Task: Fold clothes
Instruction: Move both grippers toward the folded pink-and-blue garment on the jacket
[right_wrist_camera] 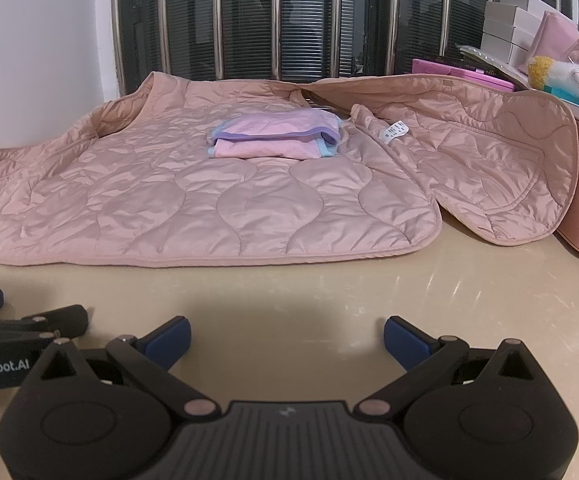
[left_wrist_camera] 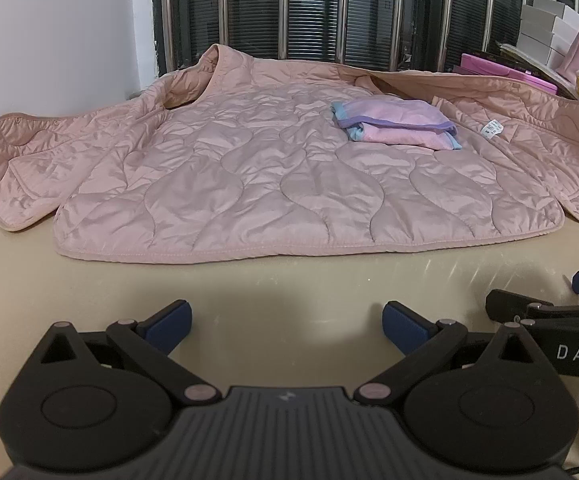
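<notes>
near the front edge of the worktop (left_wrist_camera: 289, 292) both the left claw (left_wrist_camera: 287, 326) and right claw (right_wrist_camera: 287, 336) are wide and hold nothing, and lifting the pink jacket (left_wrist_camera: 289, 184) could tip off the small folded cloth (left_wrist_camera: 395, 128).

- Both views are evenly lit by soft indoor light from above; nothing is blown out and nothing lost in the dark.
- The window (left_wrist_camera: 329, 8) behind is dark and gives no daylight.
- The quilted jacket (left_wrist_camera: 289, 184) carries a satin sheen, with soft highlights on its ridges.
- The surface (right_wrist_camera: 289, 288) shows pale streaks of glare towards the right.
- A broad, soft shadow lies on the surface between the left tongs (left_wrist_camera: 287, 326), and likewise between the right tongs (right_wrist_camera: 287, 338).
- Fisheye bending curves the window bars and the jacket's hem; the upper corners fall to black.
- Focus is sharp at the centre and softer at the rims.
</notes>
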Available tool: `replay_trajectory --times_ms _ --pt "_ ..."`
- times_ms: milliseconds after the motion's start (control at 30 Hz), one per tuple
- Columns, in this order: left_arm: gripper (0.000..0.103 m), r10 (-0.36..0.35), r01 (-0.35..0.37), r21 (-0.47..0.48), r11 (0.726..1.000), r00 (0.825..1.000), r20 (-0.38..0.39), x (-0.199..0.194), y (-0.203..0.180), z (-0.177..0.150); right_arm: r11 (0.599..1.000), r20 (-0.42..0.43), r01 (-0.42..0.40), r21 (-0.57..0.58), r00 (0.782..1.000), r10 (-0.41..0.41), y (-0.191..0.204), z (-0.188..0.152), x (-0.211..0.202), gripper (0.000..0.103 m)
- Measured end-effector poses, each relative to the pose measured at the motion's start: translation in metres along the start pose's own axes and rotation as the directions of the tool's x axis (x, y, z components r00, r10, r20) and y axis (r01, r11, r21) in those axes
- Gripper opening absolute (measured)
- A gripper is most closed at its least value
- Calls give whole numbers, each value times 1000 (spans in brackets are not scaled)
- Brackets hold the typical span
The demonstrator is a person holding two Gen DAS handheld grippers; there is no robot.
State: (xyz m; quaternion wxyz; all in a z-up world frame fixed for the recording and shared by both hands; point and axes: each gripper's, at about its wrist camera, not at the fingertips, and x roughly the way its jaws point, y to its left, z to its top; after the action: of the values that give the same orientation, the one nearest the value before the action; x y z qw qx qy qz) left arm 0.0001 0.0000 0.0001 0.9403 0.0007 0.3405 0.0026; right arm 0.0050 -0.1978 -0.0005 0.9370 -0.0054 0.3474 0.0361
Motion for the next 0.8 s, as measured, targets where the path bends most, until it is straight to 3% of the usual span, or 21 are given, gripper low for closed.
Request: replay_trajectory --times_ms 700,800 --pt "103 16 -16 -14 1000 1000 5 2 -1 3 1000 0 -1 3 1000 1 -1 -2 1 103" --pt "103 -9 9 -6 1000 1000 13 0 2 7 1000 1 -12 -5 1000 12 -4 0 0 103"
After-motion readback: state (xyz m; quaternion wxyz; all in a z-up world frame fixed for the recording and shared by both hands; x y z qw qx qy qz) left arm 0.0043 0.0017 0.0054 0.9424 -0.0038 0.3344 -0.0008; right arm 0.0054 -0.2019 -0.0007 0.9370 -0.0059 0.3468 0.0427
